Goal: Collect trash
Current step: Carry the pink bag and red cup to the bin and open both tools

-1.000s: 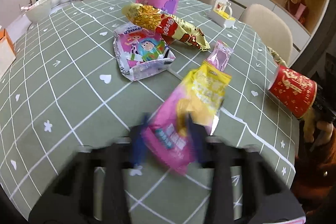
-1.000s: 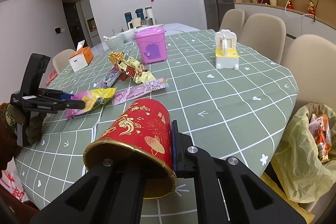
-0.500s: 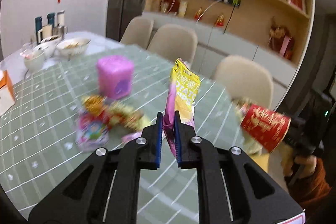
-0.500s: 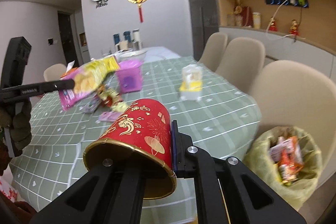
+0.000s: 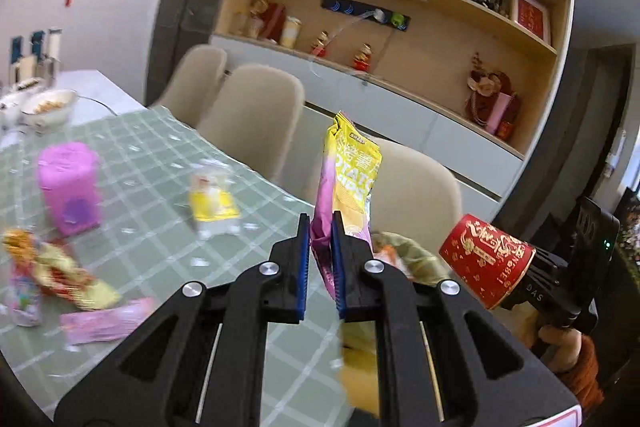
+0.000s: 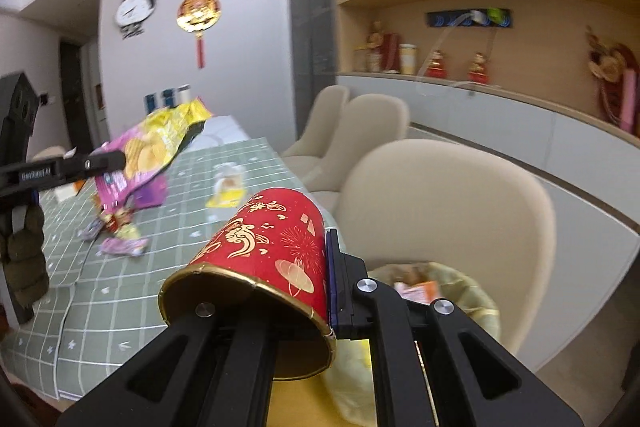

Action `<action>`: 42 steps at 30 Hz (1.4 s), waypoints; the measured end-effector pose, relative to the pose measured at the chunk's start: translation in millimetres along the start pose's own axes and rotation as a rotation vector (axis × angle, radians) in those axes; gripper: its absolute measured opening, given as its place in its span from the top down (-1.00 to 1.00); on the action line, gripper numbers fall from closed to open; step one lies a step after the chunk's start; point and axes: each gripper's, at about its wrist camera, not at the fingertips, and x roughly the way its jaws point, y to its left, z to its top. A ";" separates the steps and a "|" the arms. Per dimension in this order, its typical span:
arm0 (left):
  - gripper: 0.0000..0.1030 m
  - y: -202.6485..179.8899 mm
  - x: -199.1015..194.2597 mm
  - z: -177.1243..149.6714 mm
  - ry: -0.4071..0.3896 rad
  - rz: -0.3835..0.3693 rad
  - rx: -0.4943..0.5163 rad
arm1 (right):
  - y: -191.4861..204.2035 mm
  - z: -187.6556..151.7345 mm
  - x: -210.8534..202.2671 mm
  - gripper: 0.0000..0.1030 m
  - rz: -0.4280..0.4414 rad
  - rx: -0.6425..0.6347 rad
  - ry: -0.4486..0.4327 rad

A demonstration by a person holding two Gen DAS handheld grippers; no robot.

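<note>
The left gripper (image 5: 321, 227) is closed almost fully on a yellow-and-pink potato chip bag (image 5: 352, 167), its blue pads (image 5: 305, 267) pinching the bag's crumpled lower part. The bag stands up above the fingers, lifted clear of the bench (image 5: 160, 195) with its green checked cloth. In the right wrist view the same bag (image 6: 156, 147) hangs from the left gripper (image 6: 116, 159) above the left part of the bench (image 6: 192, 239).

The right gripper (image 6: 320, 255) is clamped on the wall of a red paper cup with gold print (image 6: 272, 247): one finger goes inside the cup's mouth, the other presses its blue pad (image 6: 331, 275) against the outside. The cup lies tilted on its side, held off the bench's right edge. From the left wrist view the cup (image 5: 486, 261) sits right of the bench, beyond its edge.

Below the cup, beside the bench and in front of a beige chair (image 6: 440, 203), stands a trash bin lined with a yellowish bag (image 6: 476, 295), with wrappers inside.
</note>
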 end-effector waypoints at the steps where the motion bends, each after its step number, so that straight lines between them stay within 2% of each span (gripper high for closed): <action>1: 0.81 -6.1 7.7 -1.6 0.012 -0.008 0.004 | -11.4 -0.8 -1.9 0.89 -0.012 0.020 -0.002; 8: 0.81 -61.1 84.9 -20.2 0.149 -0.089 0.079 | -73.0 -21.9 -6.4 0.89 -0.106 0.105 0.026; 16: 0.81 -99.4 185.6 -45.9 0.365 -0.173 0.057 | -128.0 -44.0 2.5 0.89 -0.195 0.161 0.073; 23: 0.81 -119.4 249.7 -69.9 0.466 -0.172 0.065 | -153.7 -58.9 14.2 0.89 -0.219 0.196 0.109; 25: 0.46 -122.2 260.3 -70.8 0.474 -0.161 0.073 | -159.0 -59.0 20.5 0.89 -0.224 0.196 0.115; 26: 0.22 -121.9 262.1 -68.8 0.466 -0.166 0.067 | -160.8 -59.9 22.6 0.89 -0.224 0.195 0.119; 27: 0.17 -120.5 260.8 -66.2 0.450 -0.172 0.055 | -161.7 -60.1 26.1 0.89 -0.224 0.195 0.124; 34: 0.08 -101.4 211.7 -54.1 0.361 -0.152 0.068 | -153.6 -67.4 81.2 0.89 -0.197 0.177 0.191; 38: 0.07 -82.0 181.4 -52.4 0.323 -0.142 0.075 | -132.7 -61.6 133.8 0.89 -0.226 0.082 0.227; 40: 0.07 -73.6 170.4 -49.2 0.297 -0.133 0.067 | -123.2 -68.0 163.5 0.90 -0.259 0.004 0.285; 42: 0.06 -63.4 159.0 -45.9 0.263 -0.138 0.044 | -119.7 -83.4 185.8 0.89 -0.236 -0.012 0.382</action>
